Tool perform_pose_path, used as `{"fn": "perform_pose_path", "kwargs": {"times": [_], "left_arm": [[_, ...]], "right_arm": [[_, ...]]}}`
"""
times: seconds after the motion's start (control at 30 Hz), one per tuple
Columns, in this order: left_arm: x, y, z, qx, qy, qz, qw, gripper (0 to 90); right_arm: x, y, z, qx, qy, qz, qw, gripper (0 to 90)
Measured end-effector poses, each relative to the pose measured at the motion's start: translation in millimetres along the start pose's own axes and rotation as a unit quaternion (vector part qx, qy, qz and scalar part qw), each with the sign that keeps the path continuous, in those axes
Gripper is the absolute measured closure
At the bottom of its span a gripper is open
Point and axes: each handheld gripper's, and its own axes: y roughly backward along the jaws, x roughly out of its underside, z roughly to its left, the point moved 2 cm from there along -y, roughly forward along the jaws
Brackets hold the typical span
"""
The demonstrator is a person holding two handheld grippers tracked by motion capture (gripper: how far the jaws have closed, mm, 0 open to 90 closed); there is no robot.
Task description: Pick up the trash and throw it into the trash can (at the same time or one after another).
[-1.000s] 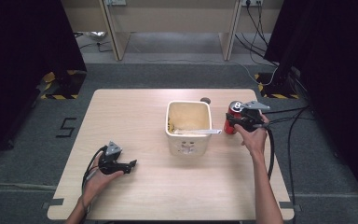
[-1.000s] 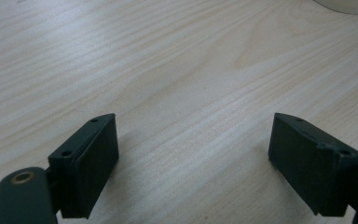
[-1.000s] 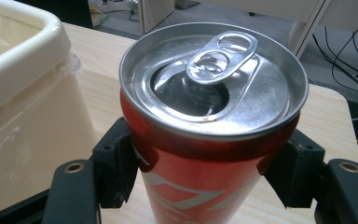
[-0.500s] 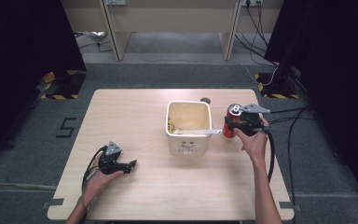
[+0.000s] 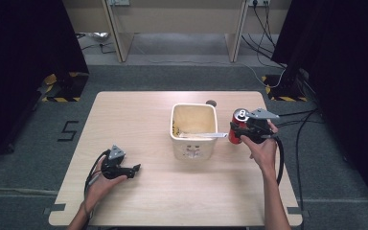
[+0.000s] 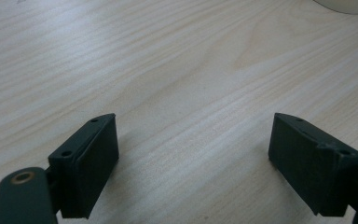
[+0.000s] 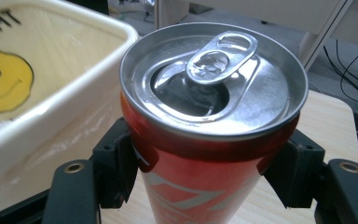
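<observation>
- The right gripper (image 5: pixel 243 134) has its black jaws clamped on the sides of a red aluminium drinks can with a silver top (image 7: pixel 209 126), held upright just beside the right wall of the cream square plastic tub (image 5: pixel 194 129) at the middle of the pale wooden table (image 5: pixel 139 115).
- The can's mouth looks already opened under the pull tab (image 7: pixel 219 53); I cannot tell whether liquid remains, so any tilt may spill it onto the table or into the tub.
- The wall is smooth and round, gripped low on the body: too loose and it slides down, too tight and the thin metal dents.
- The can sits close to the tub's rim (image 7: pixel 74 51); a sideways move could knock the tub or twist the can in the jaws.
- The left gripper (image 5: pixel 128 169) rests near the table's front left, jaws wide apart and empty, well away from the tub, so it could not steady it quickly.
</observation>
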Motion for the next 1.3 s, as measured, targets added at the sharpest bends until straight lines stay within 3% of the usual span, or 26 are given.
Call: {"fn": "perform_pose_path", "kwargs": {"times": [0.57,1.3], "left_arm": [[0.0,0.0,0.1,0.0,0.0,0.0,1.0,15.3],[0.0,0.0,0.1,0.0,-0.001,0.0,1.0,15.2]], "right_arm": [[-21.9,17.6,-1.1,0.008,0.005,-0.01,0.9999,34.0],[-52.9,33.4,3.6,-0.008,0.01,-0.022,0.9997,34.0]]}}
